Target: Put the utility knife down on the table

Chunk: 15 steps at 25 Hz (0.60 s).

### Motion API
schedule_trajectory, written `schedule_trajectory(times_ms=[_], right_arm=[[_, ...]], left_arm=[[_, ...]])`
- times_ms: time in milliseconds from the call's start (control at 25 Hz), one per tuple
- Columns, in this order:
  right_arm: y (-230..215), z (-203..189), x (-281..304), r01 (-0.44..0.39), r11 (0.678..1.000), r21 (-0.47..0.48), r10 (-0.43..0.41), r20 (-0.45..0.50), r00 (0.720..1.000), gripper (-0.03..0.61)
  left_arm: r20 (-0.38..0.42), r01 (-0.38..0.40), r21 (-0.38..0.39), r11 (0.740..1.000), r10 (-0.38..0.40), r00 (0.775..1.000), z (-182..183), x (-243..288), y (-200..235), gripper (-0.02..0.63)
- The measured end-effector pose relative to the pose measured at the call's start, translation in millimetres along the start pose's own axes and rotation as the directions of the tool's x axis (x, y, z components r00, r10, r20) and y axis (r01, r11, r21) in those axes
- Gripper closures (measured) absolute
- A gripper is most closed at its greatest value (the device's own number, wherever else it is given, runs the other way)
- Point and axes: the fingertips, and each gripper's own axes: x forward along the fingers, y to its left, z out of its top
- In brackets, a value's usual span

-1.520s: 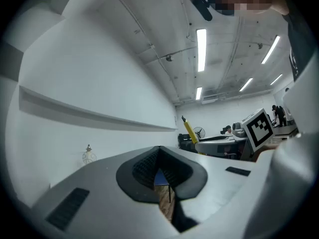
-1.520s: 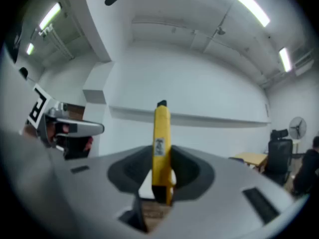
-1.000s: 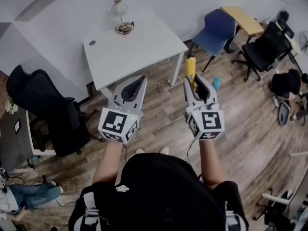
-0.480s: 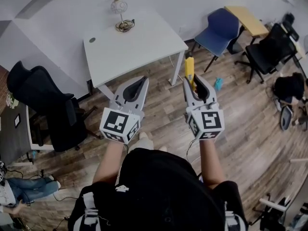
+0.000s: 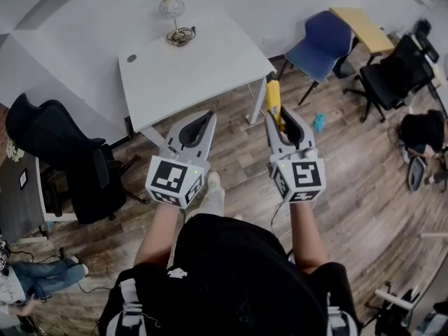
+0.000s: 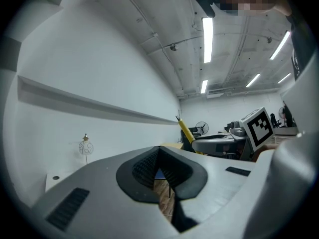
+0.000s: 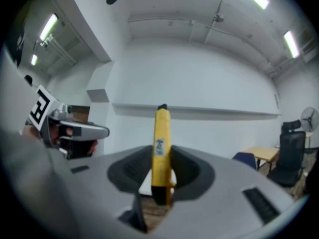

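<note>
Nearest to us is the person's dark top (image 5: 231, 271), with both forearms reaching forward from it. Each arm ends in a marker cube.

The left claw (image 5: 207, 116) is pressed together. In the left gripper view its dark pads meet at the tips, with nothing between them and only a sliver of floor showing behind.

The right claw (image 5: 280, 116) sits level beside it, a little apart to the right, and pinches the knife (image 5: 274, 98). In the right gripper view we see the yellow body clamped between the pads. It stands upright there, its dark tip reaching well past the claw's ends.

Both claws hang over the wooden floor (image 5: 364, 187). The knife is in the air, just short of the near right corner of the white surface (image 5: 189, 72) and not touching it.

Left of the claws stands a black chair (image 5: 63, 152). At the surface's far edge we see a small lamp (image 5: 173, 16) with a coiled cord at its foot. Farther right are a blue chair (image 5: 318, 40), a small wooden desk (image 5: 360, 26) and another black chair (image 5: 392, 72).
</note>
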Motion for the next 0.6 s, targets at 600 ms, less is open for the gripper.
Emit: schedule_trajectory(times_ms=[600], right_arm=[[-29, 6, 121, -0.001, 1.000, -0.007, 0.001, 0.000, 1.000, 0.442]], left_arm=[[-0.005, 0.008, -0.014, 1.000, -0.008, 1.000, -1, 89, 94, 0.600]])
